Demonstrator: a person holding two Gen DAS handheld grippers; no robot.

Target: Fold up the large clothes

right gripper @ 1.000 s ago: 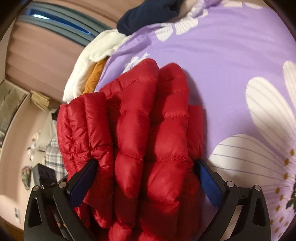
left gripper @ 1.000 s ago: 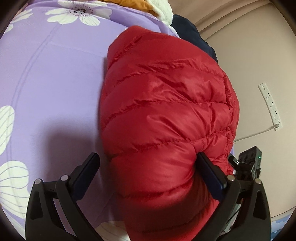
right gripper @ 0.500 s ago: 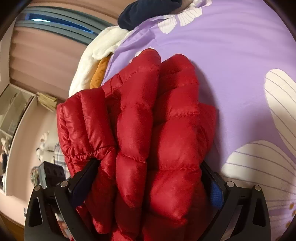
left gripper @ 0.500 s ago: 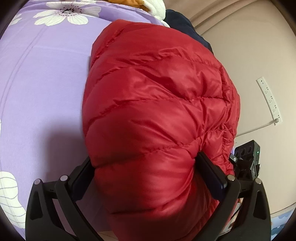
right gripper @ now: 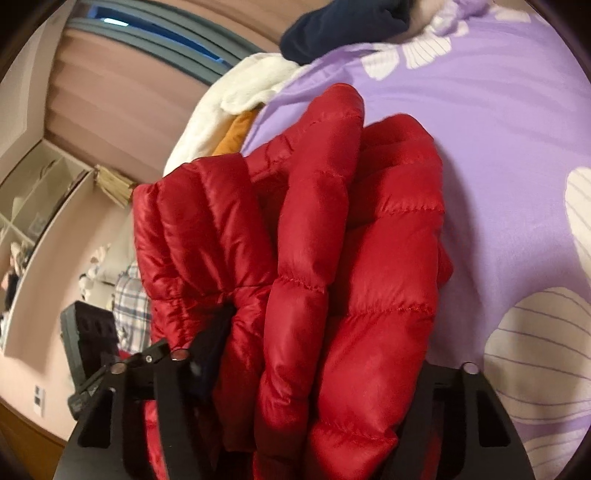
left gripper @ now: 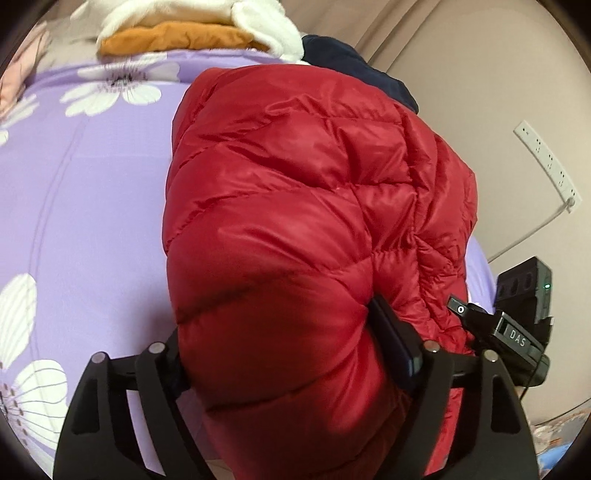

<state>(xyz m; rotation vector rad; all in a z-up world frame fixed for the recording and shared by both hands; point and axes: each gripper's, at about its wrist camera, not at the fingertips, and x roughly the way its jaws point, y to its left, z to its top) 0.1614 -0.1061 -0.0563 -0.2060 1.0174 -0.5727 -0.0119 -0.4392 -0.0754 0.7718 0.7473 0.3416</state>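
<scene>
purple floral bedsheet (left gripper: 92,192) under red puffer jacket (left gripper: 295,229), both grippers' just-closing pads buried in it

The jacket (left gripper: 295,229) is glossy quilted red cloth, the bedsheet (left gripper: 92,206) smooth matt cloth, the tongs (left gripper: 284,354) matt black plastic.

A bed (left gripper: 74,206) in a lilac daisy sheet fills the room, beige walls (left gripper: 480,92) beyond, a curtain (right gripper: 110,107) under a window (right gripper: 155,33).
</scene>
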